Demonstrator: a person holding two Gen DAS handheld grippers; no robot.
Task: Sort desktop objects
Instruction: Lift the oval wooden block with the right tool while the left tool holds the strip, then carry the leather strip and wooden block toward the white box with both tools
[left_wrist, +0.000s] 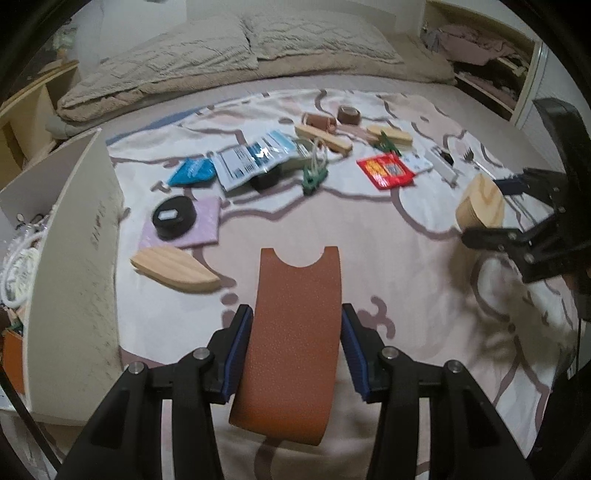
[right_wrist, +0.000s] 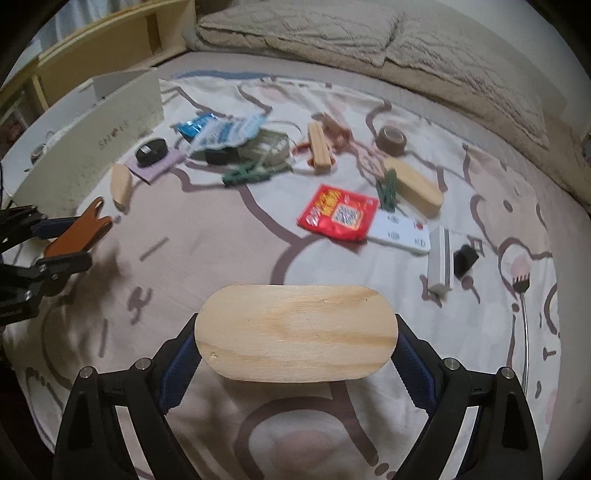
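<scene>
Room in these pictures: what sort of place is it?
Most likely a bedroom: the objects lie on a patterned bedsheet, with pillows and a folded blanket at the far end, and shelves beside.

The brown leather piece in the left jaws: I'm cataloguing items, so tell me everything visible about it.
The brown leather piece is a flat, pebble-grained strip, orange-brown, with a rounded notch cut into its far end. It looks like leather or a faux version. The left gripper clamps its two long edges between blue pads, holding it lifted above the patterned bedspread, its notched end pointing away. Nothing else touches it.
</scene>
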